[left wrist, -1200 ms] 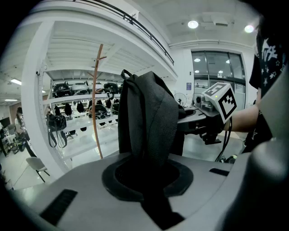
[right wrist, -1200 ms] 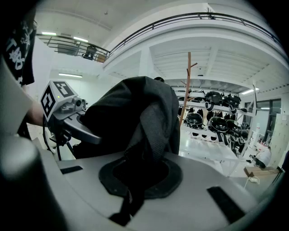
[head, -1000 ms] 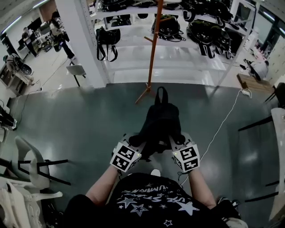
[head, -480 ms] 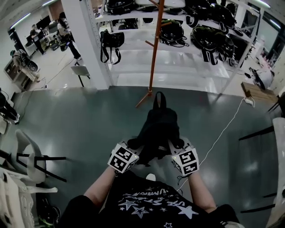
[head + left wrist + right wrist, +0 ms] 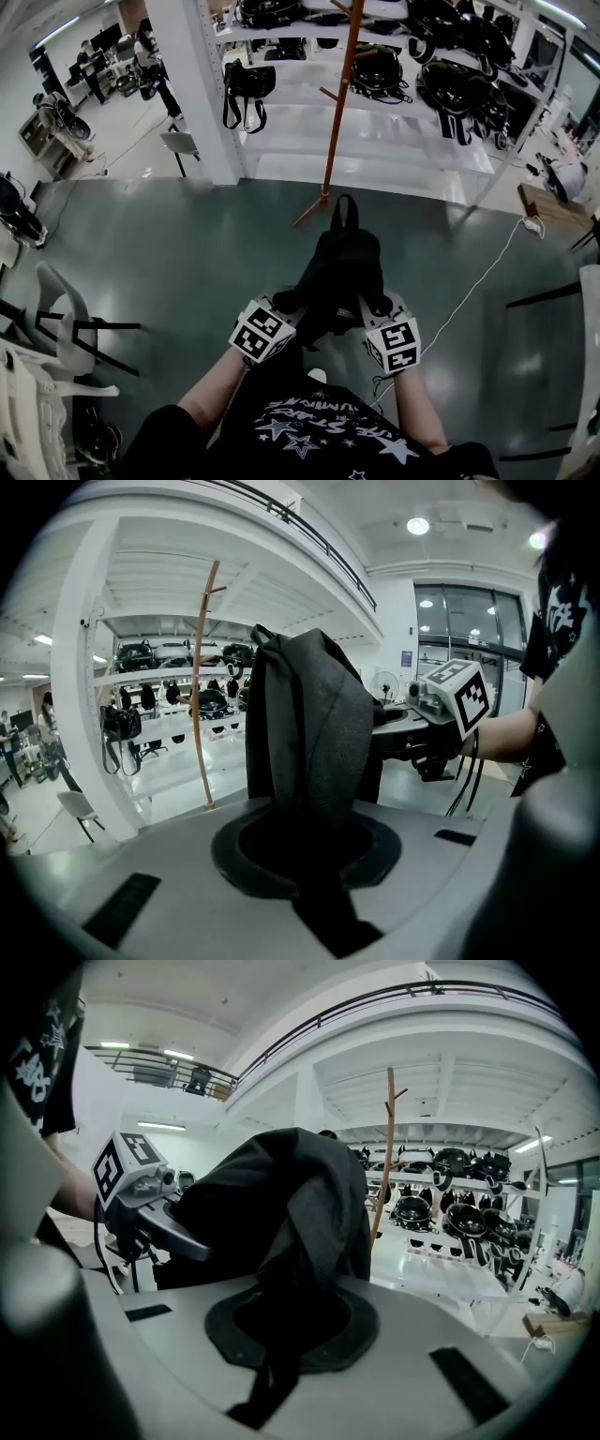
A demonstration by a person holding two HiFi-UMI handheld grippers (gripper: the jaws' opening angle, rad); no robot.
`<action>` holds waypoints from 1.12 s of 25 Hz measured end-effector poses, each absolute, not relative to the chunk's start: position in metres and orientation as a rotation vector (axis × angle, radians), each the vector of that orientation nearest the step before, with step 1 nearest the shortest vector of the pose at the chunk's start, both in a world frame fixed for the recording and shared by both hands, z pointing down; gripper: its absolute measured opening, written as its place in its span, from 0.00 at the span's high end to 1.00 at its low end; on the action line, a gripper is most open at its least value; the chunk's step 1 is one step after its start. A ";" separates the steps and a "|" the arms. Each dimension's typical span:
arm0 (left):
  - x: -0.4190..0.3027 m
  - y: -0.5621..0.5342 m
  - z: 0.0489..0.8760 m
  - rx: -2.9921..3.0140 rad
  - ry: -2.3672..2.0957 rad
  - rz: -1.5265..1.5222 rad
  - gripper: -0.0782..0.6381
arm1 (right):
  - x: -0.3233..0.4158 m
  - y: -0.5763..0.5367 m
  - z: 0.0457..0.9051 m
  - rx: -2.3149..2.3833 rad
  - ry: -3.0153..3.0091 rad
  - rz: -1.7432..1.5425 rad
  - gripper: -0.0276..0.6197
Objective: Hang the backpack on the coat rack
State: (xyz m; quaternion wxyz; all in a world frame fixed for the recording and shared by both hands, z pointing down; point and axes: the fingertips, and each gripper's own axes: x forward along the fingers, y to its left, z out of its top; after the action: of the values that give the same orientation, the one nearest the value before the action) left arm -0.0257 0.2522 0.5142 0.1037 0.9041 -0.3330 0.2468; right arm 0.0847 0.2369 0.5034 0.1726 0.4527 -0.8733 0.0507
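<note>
A black backpack [image 5: 339,267] hangs in the air between my two grippers, its top loop pointing at the orange coat rack [image 5: 336,103]. The rack stands a short way ahead on the dark green floor. My left gripper [image 5: 284,307] is shut on the fabric at the backpack's left side. My right gripper [image 5: 372,309] is shut on its right side. In the left gripper view, the backpack's cloth [image 5: 309,733] fills the jaws, with the coat rack [image 5: 200,686] beyond at the left. In the right gripper view, the backpack [image 5: 281,1213] hides the jaws, with the coat rack [image 5: 384,1157] behind it.
White shelves [image 5: 412,122] loaded with several black bags stand right behind the rack. A white pillar [image 5: 202,94] rises at its left, with a black bag [image 5: 246,89] hanging beside it. White chairs [image 5: 66,337] stand at the far left. A white cable [image 5: 478,272] runs across the floor at the right.
Both grippers have carried the backpack a little forward, and the coat rack and shelves now look nearer. Neither grip has changed.
</note>
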 end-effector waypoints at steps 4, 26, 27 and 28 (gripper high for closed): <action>-0.026 0.234 0.515 2.674 -0.954 0.718 0.79 | 0.084 0.221 0.504 1.300 -2.452 0.149 0.93; -0.064 -0.034 0.508 2.774 -0.819 0.672 0.79 | 0.048 -0.034 0.492 1.481 -2.349 0.145 0.93; -0.067 -0.045 0.507 2.774 -0.822 0.666 0.79 | 0.045 -0.043 0.490 1.491 -2.347 0.144 0.93; -0.070 -0.055 0.505 2.772 -0.823 0.660 0.79 | 0.043 -0.051 0.488 1.502 -2.343 0.143 0.93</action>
State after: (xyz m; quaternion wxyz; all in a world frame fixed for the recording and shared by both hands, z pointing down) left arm -0.0697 -0.0550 0.5047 0.0877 0.9311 -0.2763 0.2216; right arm 0.0429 -0.0508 0.4884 0.1762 0.5306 -0.8275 0.0506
